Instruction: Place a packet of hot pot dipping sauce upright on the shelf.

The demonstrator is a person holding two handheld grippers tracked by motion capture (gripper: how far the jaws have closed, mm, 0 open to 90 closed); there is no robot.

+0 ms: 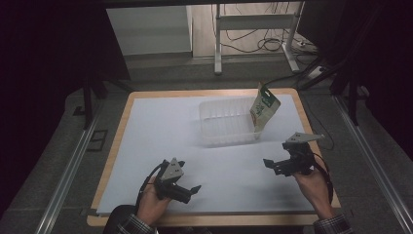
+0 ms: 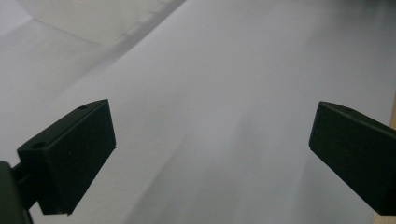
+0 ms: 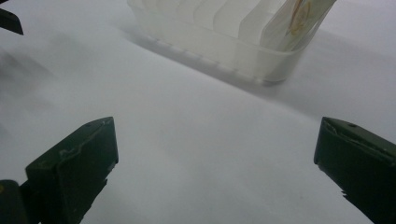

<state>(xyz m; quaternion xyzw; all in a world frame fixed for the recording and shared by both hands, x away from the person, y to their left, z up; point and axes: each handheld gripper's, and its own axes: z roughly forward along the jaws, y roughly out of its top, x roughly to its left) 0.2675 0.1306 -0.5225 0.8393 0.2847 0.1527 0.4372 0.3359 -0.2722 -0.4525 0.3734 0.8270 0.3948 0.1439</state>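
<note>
Both my left gripper and right gripper hang released, empty; pouch leans in clear bin, propped by wall.

On the table lies a sheet that covers nearly all of its top, and a ribbed tray sits on the sheet toward the far right. A packet stands tilted in the tray's right end, leaning against that wall with its top above the rim. Nearer the person, well apart from the tray, the left gripper is held over the sheet's near left and the right gripper over its near right, in front of the tray's right end.
</note>
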